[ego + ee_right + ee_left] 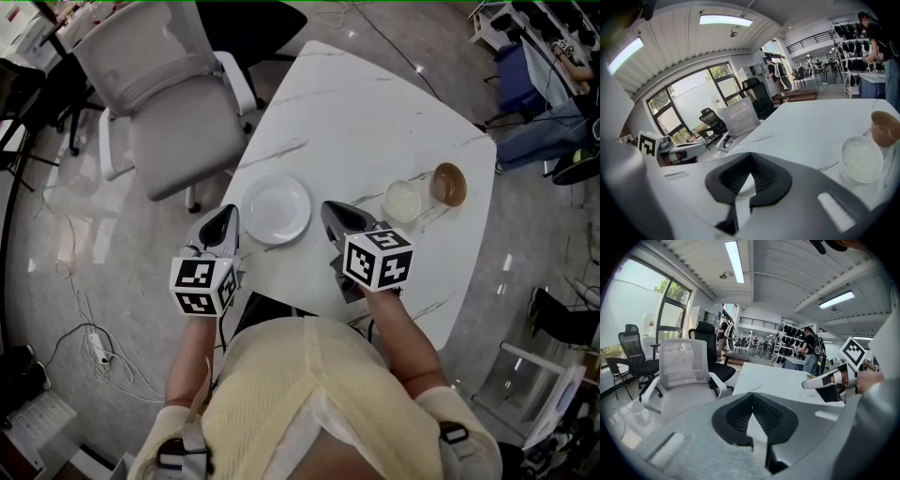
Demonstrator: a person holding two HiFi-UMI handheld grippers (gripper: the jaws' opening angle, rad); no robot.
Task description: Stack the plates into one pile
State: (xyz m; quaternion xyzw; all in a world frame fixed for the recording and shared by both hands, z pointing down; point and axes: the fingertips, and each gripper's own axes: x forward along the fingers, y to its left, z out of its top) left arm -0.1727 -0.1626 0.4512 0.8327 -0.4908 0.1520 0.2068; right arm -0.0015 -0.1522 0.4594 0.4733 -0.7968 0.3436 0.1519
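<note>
A large white plate (277,209) lies on the white marble table (375,122), near its front edge. To its right are a smaller white dish (402,200) and a brown bowl (449,184), side by side. My left gripper (225,219) hovers just left of the large plate, shut and empty. My right gripper (334,214) hangs just right of that plate, also shut with nothing in it. In the right gripper view the dish (861,159) and the bowl (885,127) sit to the right, and the plate (744,184) shows under the closed jaws.
A grey office chair (169,103) stands at the table's left side. A cable and power strip (94,347) lie on the floor at the left. People and shelving (806,345) are far off in the room. The table's far half is bare.
</note>
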